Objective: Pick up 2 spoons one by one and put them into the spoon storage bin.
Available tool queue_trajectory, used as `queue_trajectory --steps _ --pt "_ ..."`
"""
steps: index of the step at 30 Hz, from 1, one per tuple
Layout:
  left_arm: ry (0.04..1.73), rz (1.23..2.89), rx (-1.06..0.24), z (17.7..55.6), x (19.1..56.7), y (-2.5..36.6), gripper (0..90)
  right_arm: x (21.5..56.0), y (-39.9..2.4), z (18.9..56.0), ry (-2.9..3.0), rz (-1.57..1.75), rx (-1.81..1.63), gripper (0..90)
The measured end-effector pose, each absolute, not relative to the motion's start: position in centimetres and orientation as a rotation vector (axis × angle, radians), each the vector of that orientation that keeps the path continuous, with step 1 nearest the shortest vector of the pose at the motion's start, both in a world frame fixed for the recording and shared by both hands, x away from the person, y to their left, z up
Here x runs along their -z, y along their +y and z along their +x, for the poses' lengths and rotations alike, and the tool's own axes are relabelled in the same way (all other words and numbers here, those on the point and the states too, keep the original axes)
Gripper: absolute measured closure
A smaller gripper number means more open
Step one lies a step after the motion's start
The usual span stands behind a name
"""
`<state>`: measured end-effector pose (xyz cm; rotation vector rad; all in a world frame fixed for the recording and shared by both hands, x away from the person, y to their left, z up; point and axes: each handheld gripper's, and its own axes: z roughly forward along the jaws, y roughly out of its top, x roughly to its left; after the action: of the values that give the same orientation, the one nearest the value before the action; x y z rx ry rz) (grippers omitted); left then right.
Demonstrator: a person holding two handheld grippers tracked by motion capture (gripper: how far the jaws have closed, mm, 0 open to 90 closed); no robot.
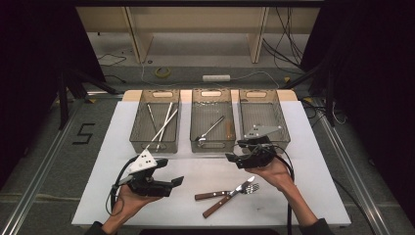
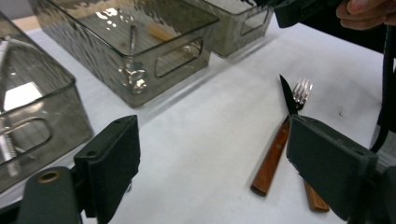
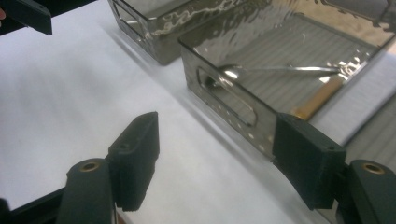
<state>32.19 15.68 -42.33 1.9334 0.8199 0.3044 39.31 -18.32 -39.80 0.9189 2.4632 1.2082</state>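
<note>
My right gripper (image 1: 234,157) is spread wide with nothing in it, just in front of the middle bin (image 1: 212,143). My left gripper (image 1: 177,181) is likewise released. The knife (image 1: 228,198) and fork (image 1: 226,193) lie crossed on the table, nearer me than that bin.

Three bins (image 1: 154,142) stand in a row at the table's (image 1: 98,161) back. A knife (image 1: 226,200) and fork (image 1: 230,192) lie crossed in front of them.

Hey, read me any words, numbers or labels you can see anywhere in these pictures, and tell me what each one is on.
"5": black tape figure on the floor left of the table.
No print is legible on the bins, the cutlery or either gripper.
</note>
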Motion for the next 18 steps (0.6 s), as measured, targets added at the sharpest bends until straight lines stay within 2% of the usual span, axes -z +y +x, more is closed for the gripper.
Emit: queue_trajectory --steps 18 --pt "0.751 2.127 -0.198 31.1 42.6 11.3 18.5 41.0 -21.7 36.8 2.404 0.979 -1.253 29.3"
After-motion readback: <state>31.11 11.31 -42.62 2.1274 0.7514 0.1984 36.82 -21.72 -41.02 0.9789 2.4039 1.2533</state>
